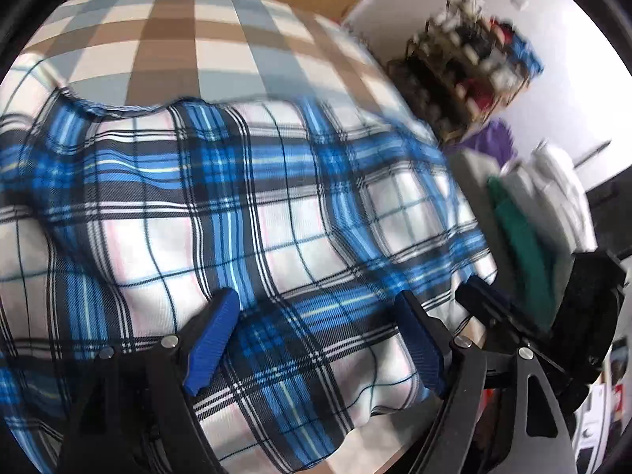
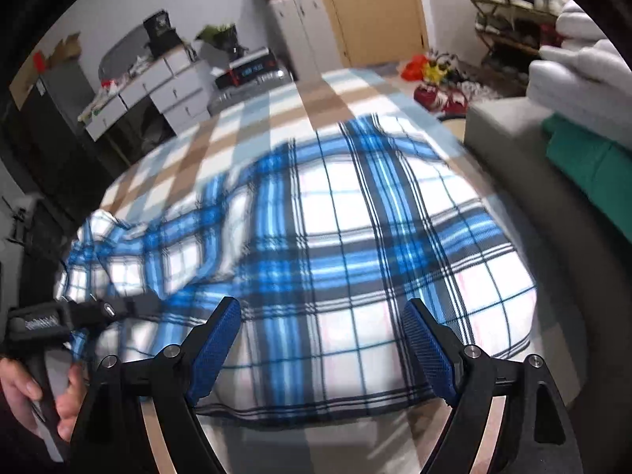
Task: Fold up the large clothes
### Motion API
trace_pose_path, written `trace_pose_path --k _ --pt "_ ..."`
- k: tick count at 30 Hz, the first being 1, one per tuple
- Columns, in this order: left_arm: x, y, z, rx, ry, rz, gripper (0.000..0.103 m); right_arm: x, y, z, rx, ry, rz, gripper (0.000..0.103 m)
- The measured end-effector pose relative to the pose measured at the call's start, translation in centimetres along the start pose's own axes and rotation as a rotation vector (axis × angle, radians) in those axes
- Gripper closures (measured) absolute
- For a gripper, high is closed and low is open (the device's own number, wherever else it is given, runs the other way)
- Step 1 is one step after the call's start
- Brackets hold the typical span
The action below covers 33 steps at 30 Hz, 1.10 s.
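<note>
Left wrist view first: the left gripper [image 1: 318, 308] is seen hanging over the plaid shirt [image 1: 245, 213], jaws spread wide, blue pads [image 1: 213, 335] clear of the cloth as far as can be told; nothing is gripped between them. The shirt (blue, white and black check, a bit rumpled) is spread on the checked cover [image 1: 177, 27] of the table, and its hemmed edge is seen toward the far side of that cover. Just beside the shirt's right edge a second black gripper is seen, with a stack of folded clothes [image 1: 525, 213] past it.

From the right wrist view, the right gripper [image 2: 322, 335] is held above the near part of the shirt [image 2: 355, 237]; its jaws stand wide apart and nothing is caught in them. At the shirt's left edge the other gripper is seen, with a hand [image 2: 43, 399] wrapped round its handle. To the right of the shirt a grey sofa [image 2: 509, 130] is seen, with a green garment [image 2: 584, 158] lying on it.
</note>
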<state>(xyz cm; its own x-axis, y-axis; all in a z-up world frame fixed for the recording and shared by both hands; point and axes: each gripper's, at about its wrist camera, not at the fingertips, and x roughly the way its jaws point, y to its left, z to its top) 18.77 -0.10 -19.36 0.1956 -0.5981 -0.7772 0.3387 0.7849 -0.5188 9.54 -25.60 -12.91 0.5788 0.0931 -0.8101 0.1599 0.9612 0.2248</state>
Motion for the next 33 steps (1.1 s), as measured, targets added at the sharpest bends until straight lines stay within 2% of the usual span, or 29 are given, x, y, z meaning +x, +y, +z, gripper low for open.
trace_pose_path --k 3,4,5,7,8,9,11,14,17,20,21,22,23,24,26,27,28,30,32,33 --pt "-0.5 0.0 -0.4 -0.005 -0.021 0.022 0.027 2.1 0.2 -0.3 -0.044 0.079 -0.029 0.018" --pt "-1.0 0.1 -0.7 -0.019 -0.026 0.051 0.027 2.9 0.4 -0.4 -0.062 0.105 -0.034 0.015" --pt "-1.3 0.1 -0.8 -0.032 -0.024 0.053 0.027 2.7 0.7 -0.4 -0.087 0.089 -0.040 0.013" --pt "-3.6 0.2 -1.9 -0.046 -0.043 -0.057 0.026 2.5 0.8 -0.3 -0.084 0.084 -0.060 0.012" --pt "-4.4 0.2 -2.6 -0.034 -0.059 -0.080 0.026 2.1 0.7 -0.3 -0.061 0.075 -0.050 0.012" --pt "-4.9 0.2 -3.1 -0.013 -0.071 -0.061 0.026 1.3 0.4 -0.2 -0.022 0.044 -0.022 0.012" --pt "-5.2 0.0 -4.6 0.064 -0.058 0.053 0.026 -0.5 0.4 0.0 0.023 -0.035 0.042 0.012" --pt "-4.2 1.0 -5.7 0.148 -0.014 0.195 0.026 -2.0 2.6 0.0 -0.042 -0.111 0.082 0.012" --pt "-3.6 1.5 -5.7 0.203 -0.023 0.262 0.026 -0.6 6.1 -0.7 -0.203 -0.071 0.046 0.012" --pt "-3.4 0.9 -6.4 0.267 -0.032 0.326 0.026 2.2 8.4 -1.8 -0.329 0.001 -0.064 0.012" --pt "-3.2 0.5 -6.6 0.299 -0.030 0.360 0.026 3.2 8.5 -2.1 -0.354 0.038 -0.101 0.013" --pt "-2.8 0.0 -6.5 0.317 -0.024 0.378 0.026 4.0 8.4 -2.5 -0.363 0.069 -0.103 0.013" --pt "-2.7 0.0 -6.3 0.336 -0.011 0.389 0.026 3.8 8.0 -2.5 -0.346 0.062 -0.087 0.013" --pt "-3.4 0.0 -6.3 0.345 -0.013 0.380 0.026 3.8 7.7 -2.3 -0.326 0.076 -0.086 0.013" --pt "-5.2 0.3 -6.1 0.321 -0.051 0.345 0.026 3.0 7.1 -2.1 -0.286 0.054 -0.077 0.014" --pt "-7.3 1.0 -6.0 0.294 -0.102 0.332 0.026 2.1 7.1 -1.9 -0.269 0.022 -0.056 0.014" --pt "-8.6 1.7 -6.1 0.276 -0.146 0.343 0.026 1.2 7.1 -1.7 -0.262 -0.017 -0.027 0.014" --pt "-10.8 3.7 -6.2 0.230 -0.214 0.426 0.026 -1.0 8.3 -1.5 -0.278 -0.127 0.033 0.013" --pt "-12.0 6.3 -6.3 0.171 -0.223 0.479 0.026 -1.2 9.8 -1.6 -0.327 -0.152 0.049 0.013" --pt "-12.3 8.4 -6.4 0.119 -0.197 0.458 0.026 -0.5 10.9 -1.8 -0.361 -0.128 0.042 0.013"
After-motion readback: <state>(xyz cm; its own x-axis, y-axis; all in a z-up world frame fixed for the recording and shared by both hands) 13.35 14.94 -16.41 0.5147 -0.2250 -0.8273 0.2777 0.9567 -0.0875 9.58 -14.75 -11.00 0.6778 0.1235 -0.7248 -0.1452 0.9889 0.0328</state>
